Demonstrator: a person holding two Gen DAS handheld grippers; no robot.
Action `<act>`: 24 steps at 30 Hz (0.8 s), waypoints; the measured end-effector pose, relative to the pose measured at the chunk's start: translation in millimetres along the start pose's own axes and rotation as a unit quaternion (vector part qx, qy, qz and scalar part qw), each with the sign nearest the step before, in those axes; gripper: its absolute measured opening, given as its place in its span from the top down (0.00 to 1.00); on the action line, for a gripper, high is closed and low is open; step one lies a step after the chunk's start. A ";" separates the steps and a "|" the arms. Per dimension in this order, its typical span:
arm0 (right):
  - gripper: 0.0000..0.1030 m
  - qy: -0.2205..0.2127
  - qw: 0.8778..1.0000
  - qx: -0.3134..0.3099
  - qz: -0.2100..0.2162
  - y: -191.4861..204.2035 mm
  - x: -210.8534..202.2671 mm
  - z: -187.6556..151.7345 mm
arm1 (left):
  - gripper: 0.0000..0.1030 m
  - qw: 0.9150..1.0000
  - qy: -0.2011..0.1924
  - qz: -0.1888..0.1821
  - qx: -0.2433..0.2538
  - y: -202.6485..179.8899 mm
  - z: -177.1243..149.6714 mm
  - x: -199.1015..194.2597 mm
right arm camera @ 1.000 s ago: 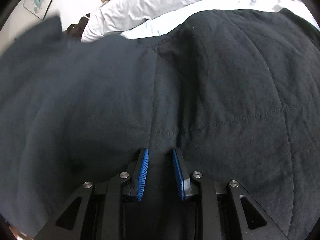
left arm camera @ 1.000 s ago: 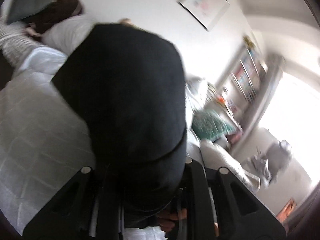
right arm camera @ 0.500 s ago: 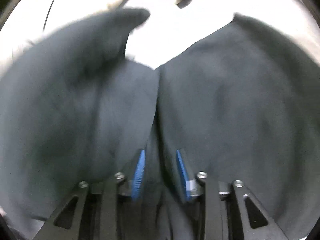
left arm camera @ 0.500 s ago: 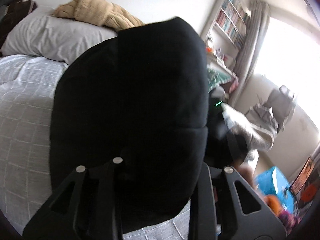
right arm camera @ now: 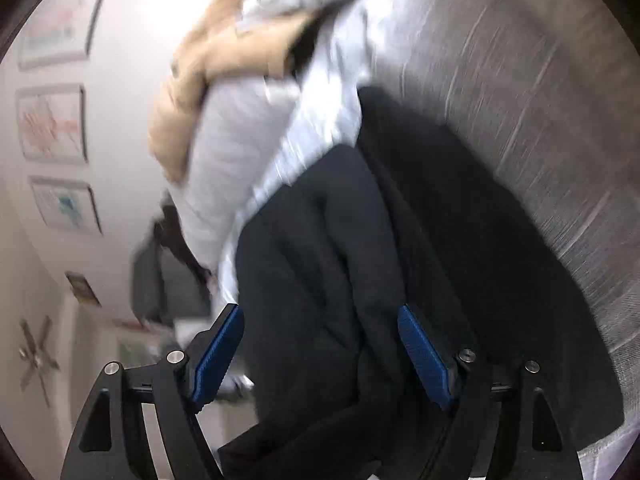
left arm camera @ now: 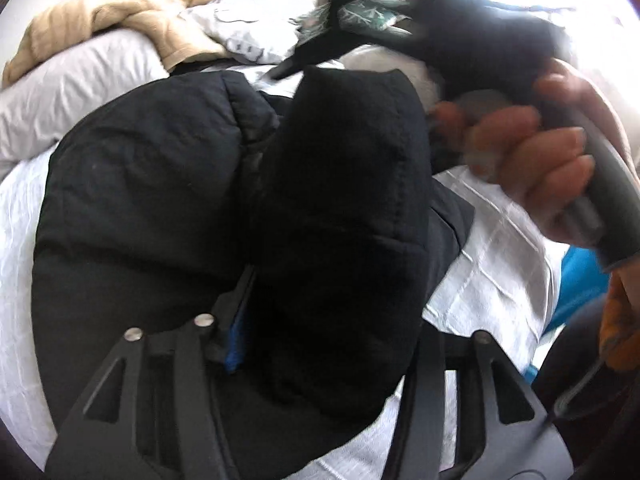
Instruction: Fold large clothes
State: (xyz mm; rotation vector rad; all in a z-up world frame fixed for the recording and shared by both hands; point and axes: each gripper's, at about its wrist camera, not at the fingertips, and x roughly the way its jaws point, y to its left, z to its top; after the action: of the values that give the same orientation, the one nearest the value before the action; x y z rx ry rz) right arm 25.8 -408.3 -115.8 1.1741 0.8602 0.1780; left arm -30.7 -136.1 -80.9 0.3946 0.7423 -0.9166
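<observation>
A large black quilted jacket (left arm camera: 152, 184) lies bunched on the white bed (left arm camera: 492, 264). A thick fold of it (left arm camera: 344, 216) drapes over my left gripper (left arm camera: 320, 320) and hides the right finger; one blue pad (left arm camera: 237, 332) shows beside it, and the jaws stand wide. In the right wrist view my right gripper (right arm camera: 320, 356) is open, its blue pads (right arm camera: 218, 354) wide apart around a loose fold of the jacket (right arm camera: 320, 280). The hand-held right gripper (left arm camera: 472, 16) also shows in the left wrist view at upper right.
A tan knitted garment (left arm camera: 120, 20) and white pillows (left arm camera: 76, 88) lie at the head of the bed. A patterned cushion (left arm camera: 368, 10) sits behind. Framed pictures (right arm camera: 52, 124) hang on the wall. A blue object (left arm camera: 580, 280) sits beside the bed at right.
My right gripper has opened and let go of the jacket, and has swung to a tilted view. My left gripper has come down, and the jacket now rests bunched on the bed.
</observation>
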 end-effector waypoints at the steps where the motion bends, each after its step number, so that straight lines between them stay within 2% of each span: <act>1: 0.21 0.019 1.000 -0.011 -0.016 3.0 11.7 -0.9 | 0.46 1.000 0.002 -0.003 0.005 0.2 0.9 -4.6; 3: 0.24 0.031 0.998 -0.031 -0.048 5.7 23.0 -0.8 | 0.43 1.000 0.004 -0.015 0.018 1.7 -0.8 -19.4; 4: 0.29 0.032 0.996 -0.042 -0.070 7.5 28.3 -1.6 | 0.39 0.999 0.006 -0.020 0.025 3.6 -2.2 -28.0; 5: 0.39 0.032 0.995 -0.050 -0.084 7.7 31.1 -3.0 | 0.38 0.999 0.009 -0.026 0.030 6.8 -3.7 -33.9; 8: 0.47 0.045 0.993 -0.068 -0.083 7.8 47.0 -3.9 | 0.36 0.998 0.016 -0.032 0.043 19.0 -9.3 -63.7; 11: 0.49 0.043 0.991 -0.090 -0.091 13.6 49.5 -3.3 | 0.32 0.999 -0.005 -0.024 0.024 46.9 -12.4 -84.8; 13: 0.64 0.042 0.989 -0.109 -0.093 18.5 50.2 -4.4 | 0.31 0.999 -0.029 -0.017 -0.010 68.8 -17.0 -102.9; 14: 0.79 0.039 0.987 -0.125 -0.092 20.4 50.4 -7.2 | 0.31 0.999 -0.037 -0.010 -0.025 78.6 -17.9 -106.3; 15: 0.82 0.034 0.985 -0.136 -0.096 25.1 49.9 -7.5 | 0.31 0.998 -0.046 0.003 -0.047 94.3 -18.2 -109.8; 17: 0.87 0.009 0.980 -0.170 -0.107 42.6 45.1 -9.1 | 0.31 0.995 -0.053 0.020 -0.083 120.0 -14.0 -107.2; 20: 0.90 -0.038 0.973 -0.209 -0.092 73.3 29.8 -11.9 | 0.31 0.988 -0.064 0.030 -0.136 152.7 -2.7 -92.9; 22: 0.91 -0.080 0.969 -0.225 -0.066 91.2 9.0 -12.7 | 0.31 0.984 -0.070 0.018 -0.165 160.5 4.1 -79.8; 24: 0.92 -0.116 0.961 -0.245 -0.051 102.0 -11.9 -10.3 | 0.31 0.980 -0.084 -0.012 -0.181 159.3 6.3 -70.9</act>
State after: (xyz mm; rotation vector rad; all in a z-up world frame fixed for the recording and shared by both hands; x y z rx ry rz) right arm 41.5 -365.1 -23.4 0.6689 0.6188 0.1541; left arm 76.0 -9.8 -25.0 -0.0125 0.7412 -0.8061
